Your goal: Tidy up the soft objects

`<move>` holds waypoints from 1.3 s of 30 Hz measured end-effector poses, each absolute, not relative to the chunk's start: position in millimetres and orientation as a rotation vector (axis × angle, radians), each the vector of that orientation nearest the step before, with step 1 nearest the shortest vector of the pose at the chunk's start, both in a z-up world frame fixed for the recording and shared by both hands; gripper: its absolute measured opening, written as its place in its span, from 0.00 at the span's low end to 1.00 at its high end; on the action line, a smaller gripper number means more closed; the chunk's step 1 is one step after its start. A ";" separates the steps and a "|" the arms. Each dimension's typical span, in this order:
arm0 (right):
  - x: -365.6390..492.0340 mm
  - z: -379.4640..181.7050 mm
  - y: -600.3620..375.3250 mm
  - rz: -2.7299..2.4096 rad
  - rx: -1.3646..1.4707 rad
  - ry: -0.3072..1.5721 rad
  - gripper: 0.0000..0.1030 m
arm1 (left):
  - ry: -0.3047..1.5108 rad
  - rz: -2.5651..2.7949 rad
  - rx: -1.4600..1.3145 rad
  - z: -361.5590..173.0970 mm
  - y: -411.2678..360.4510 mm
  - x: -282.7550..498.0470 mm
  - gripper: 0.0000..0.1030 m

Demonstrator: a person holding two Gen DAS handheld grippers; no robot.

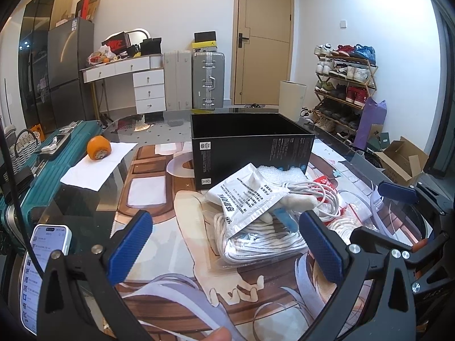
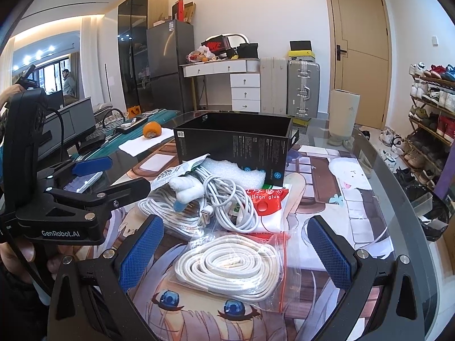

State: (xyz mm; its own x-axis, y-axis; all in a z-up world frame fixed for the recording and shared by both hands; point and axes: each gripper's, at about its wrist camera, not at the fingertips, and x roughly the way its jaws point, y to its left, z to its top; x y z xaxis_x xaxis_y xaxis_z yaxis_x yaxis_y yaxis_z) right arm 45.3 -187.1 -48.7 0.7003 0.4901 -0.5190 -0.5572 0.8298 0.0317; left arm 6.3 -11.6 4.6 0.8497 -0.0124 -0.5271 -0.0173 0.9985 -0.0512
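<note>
- Glass-topped table point(image 2: 369, 170) with an anime-print mat beneath fills both views; a door, suitcases and a shoe rack stand behind.
- An open black box point(image 2: 236, 139) sits upright at the middle of the table, mouth up — in my judgement the place where the soft things belong.
- Just in front of the box lies the pile: one slab of white foam point(image 2: 236, 170) touching the box wall, one loose white charging cable point(image 2: 227, 199), one printed white pouch point(image 1: 244, 196), one small white plush piece point(image 2: 186, 187), one red-and-white glue packet point(image 2: 267, 199).
- I count two clear bags of coiled white cord: one zip bag point(image 2: 230, 267) nearest the right gripper, one point(image 1: 256, 241) under the pouch in front of the left gripper.
- Right gripper point(image 2: 233, 253) has its blue pads spread wide, gripping nothing. The zip bag lies straight ahead between the fingers and low, its coil's long axis running across the gap from left to right.
- Left gripper point(image 1: 227, 244) is likewise spread and empty, facing the pouch and the bag under it.
- For the zip bag the right hand is the nearer one; the box lies beyond the pile, so a lift would have to clear cable and foam — the slack plastic may slip.
</note>
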 end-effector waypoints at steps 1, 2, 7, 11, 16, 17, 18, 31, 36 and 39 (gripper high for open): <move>45.3 -48.9 -186.8 0.585 -0.131 0.540 1.00 | 0.555 0.004 -0.056 4.4 -11.4 6.2 1.00; 45.0 -48.8 -186.7 0.586 -0.131 0.540 1.00 | 0.555 0.004 -0.060 4.3 -10.7 6.5 1.00; 44.8 -49.7 -185.7 0.587 -0.135 0.543 1.00 | 0.555 0.009 -0.063 4.2 -8.3 7.0 1.00; 45.0 -50.0 -185.9 0.586 -0.139 0.541 1.00 | 0.555 0.010 -0.062 4.7 -7.6 7.5 1.00; 44.9 -49.9 -186.0 0.586 -0.139 0.541 1.00 | 0.557 0.010 -0.062 4.6 -7.3 7.6 1.00; 44.8 -49.7 -185.8 0.587 -0.140 0.541 1.00 | 0.557 0.011 -0.062 4.4 -7.1 7.3 1.00; 44.7 -49.7 -185.6 0.588 -0.141 0.541 1.00 | 0.556 0.009 -0.060 4.7 -7.3 7.6 1.00; 44.1 -50.4 -185.5 0.588 -0.150 0.546 1.00 | 0.555 0.016 -0.059 5.2 -5.4 7.0 1.00; 44.8 -50.8 -184.0 0.589 -0.157 0.546 1.00 | 0.555 0.017 -0.057 5.5 -5.8 7.1 1.00; 45.1 -51.8 -183.6 0.591 -0.157 0.551 1.00 | 0.555 0.021 -0.052 6.0 -6.2 7.1 1.00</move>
